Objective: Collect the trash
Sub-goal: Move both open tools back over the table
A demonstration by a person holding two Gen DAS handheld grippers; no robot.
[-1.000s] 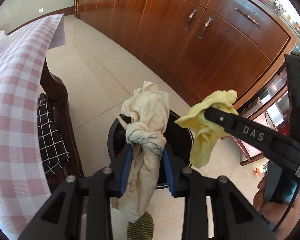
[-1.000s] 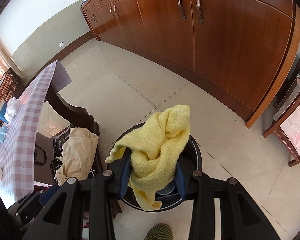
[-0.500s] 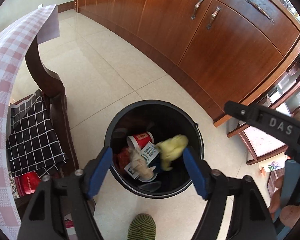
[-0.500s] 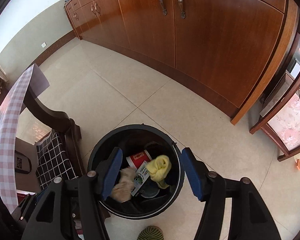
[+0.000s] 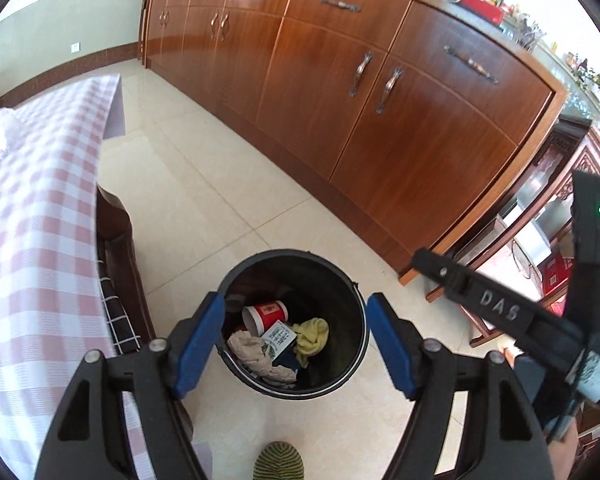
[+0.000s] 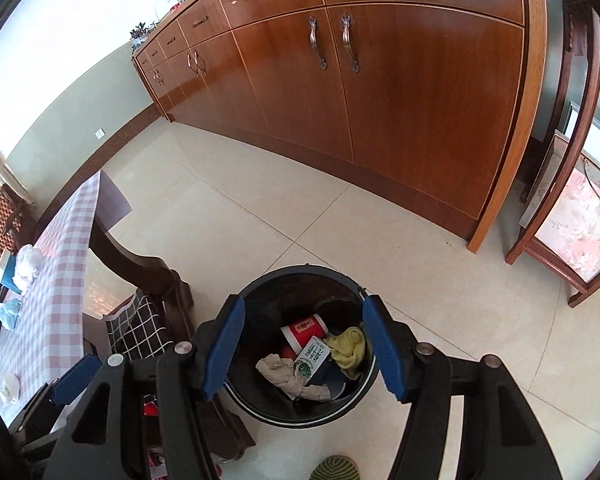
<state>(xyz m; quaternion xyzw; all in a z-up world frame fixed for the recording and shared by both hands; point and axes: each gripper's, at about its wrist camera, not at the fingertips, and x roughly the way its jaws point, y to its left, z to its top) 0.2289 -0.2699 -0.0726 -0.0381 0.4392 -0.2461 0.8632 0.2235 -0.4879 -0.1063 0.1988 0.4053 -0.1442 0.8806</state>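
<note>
A: Where's the trash?

B: All in the bin (image 5: 352, 280); black, round, on the tiled floor by the surface's (image 5: 28, 240) corner, w/ wood cabinets (image 5: 380, 100) well behind it. Inside: beige rag (image 5: 256, 354) at the near-left, yellow rag (image 5: 310, 334) at the right, red cup (image 5: 266, 314) on its side toward the back, green-white carton (image 5: 280, 338) between the rags, touching both.

A: Left hand-held gripper (image 5: 294, 346)?

B: Jaws wide, blue pads bare, nothing between them; it hangs over the bin, pads framing the rim in its own view.

A: Right hand-held gripper (image 6: 302, 346)?

B: Same; wide, empty, above the bin (image 6: 260, 292), pointing down into it; from there the yellow rag (image 6: 350, 346) sits just beside its right pad in view, beige rag (image 6: 284, 372) lower-left, cup (image 6: 306, 330) behind.

A: Anything else?

B: Checked cloth on the surface; a dark chair (image 6: 148, 276) tucked at its edge, grid cushion (image 6: 136, 332) on the seat; striped toe (image 5: 278, 462) on the floor, near side of the bin.
</note>
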